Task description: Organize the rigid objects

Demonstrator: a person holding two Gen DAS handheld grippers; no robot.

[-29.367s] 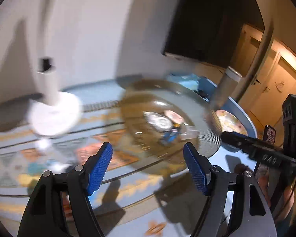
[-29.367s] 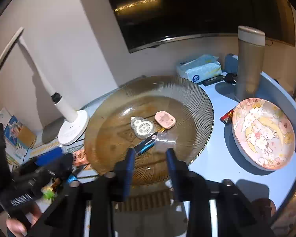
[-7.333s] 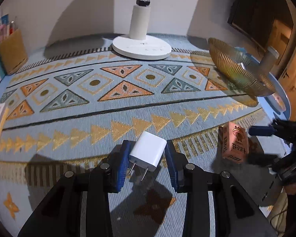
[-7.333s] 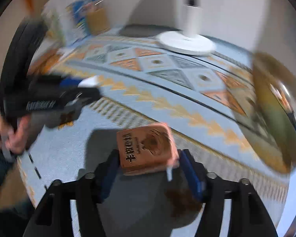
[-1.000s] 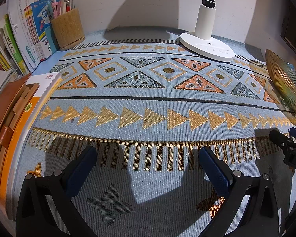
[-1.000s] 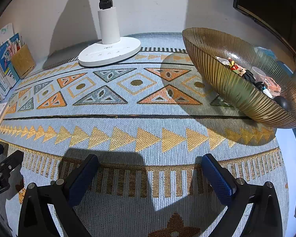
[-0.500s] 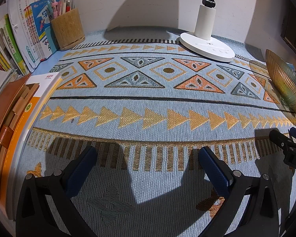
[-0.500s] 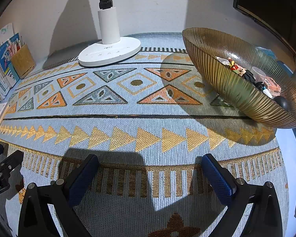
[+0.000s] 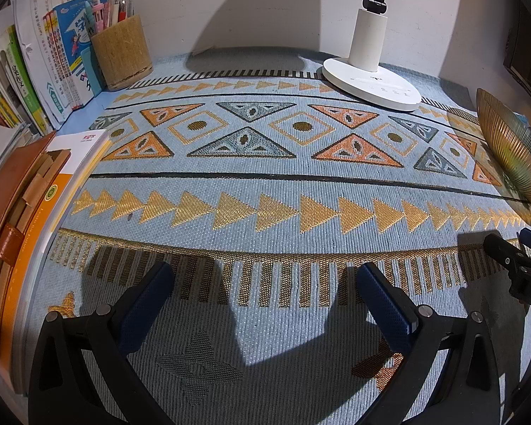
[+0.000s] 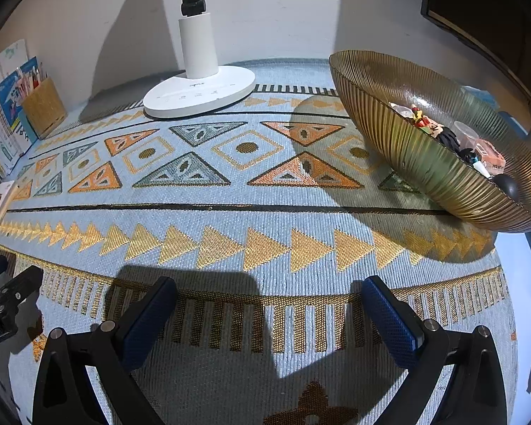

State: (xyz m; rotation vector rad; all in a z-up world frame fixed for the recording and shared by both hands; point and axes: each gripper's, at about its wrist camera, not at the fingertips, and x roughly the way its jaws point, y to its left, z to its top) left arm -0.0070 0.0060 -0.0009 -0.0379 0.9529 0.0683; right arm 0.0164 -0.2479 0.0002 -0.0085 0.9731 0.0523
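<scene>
Both grippers spread wide, nothing held: left gripper (image 9: 265, 283), right gripper (image 10: 269, 297) hover over patterned mat (image 10: 230, 219). Small objects (image 10: 453, 141) piled in ribbed bowl (image 10: 424, 163), well off right of right fingers.

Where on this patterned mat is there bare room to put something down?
The mat's whole middle is free, from the lamp base forward to both open hand-held grippers. Crowded spots: the books and pen pot along the left, and the bowl of small items on the right.
</scene>
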